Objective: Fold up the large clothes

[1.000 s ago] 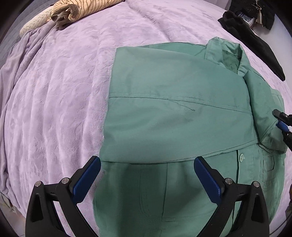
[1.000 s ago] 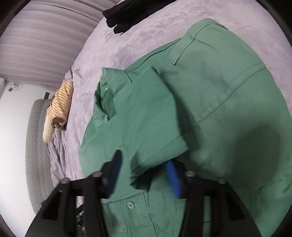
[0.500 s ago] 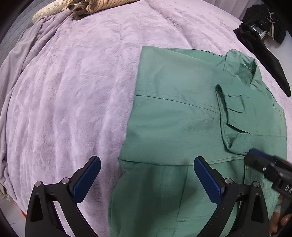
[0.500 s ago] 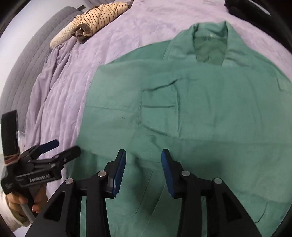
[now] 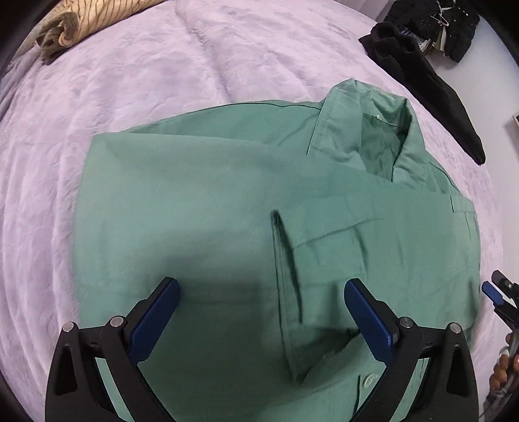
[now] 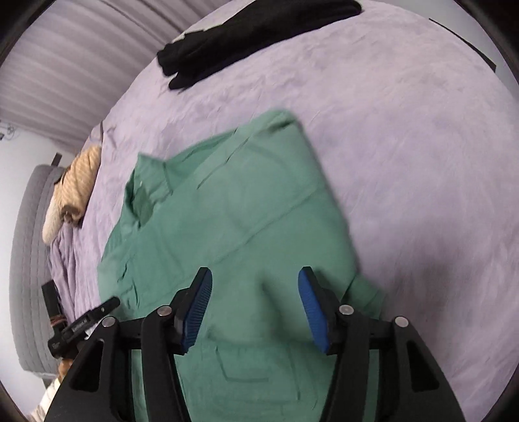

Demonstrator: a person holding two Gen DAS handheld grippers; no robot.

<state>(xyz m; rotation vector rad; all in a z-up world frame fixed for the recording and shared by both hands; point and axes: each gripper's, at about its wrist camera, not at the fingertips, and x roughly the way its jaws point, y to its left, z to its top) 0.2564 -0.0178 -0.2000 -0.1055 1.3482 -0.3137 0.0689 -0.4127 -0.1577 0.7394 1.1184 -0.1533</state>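
Note:
A green button shirt (image 5: 227, 227) lies on the lilac bedspread (image 5: 129, 97), collar (image 5: 366, 136) at the far side, both sides folded in over the front. It also shows in the right wrist view (image 6: 233, 220). My left gripper (image 5: 259, 311) is open and empty, hovering over the shirt's lower middle. My right gripper (image 6: 254, 308) is open and empty above the shirt's near right part. The right gripper's tip shows at the left view's right edge (image 5: 496, 292); the left gripper shows at the right view's lower left (image 6: 84, 321).
A striped beige garment (image 5: 81, 22) lies at the far left of the bed, also in the right wrist view (image 6: 78, 181). A black garment (image 5: 428, 81) lies at the far right, also in the right wrist view (image 6: 246, 35). A grey headboard (image 6: 26, 259) stands left.
The right gripper let go of the folded-in sleeve, opened wider and swung to the shirt's right side. The left gripper moved in over the shirt's middle, still open.

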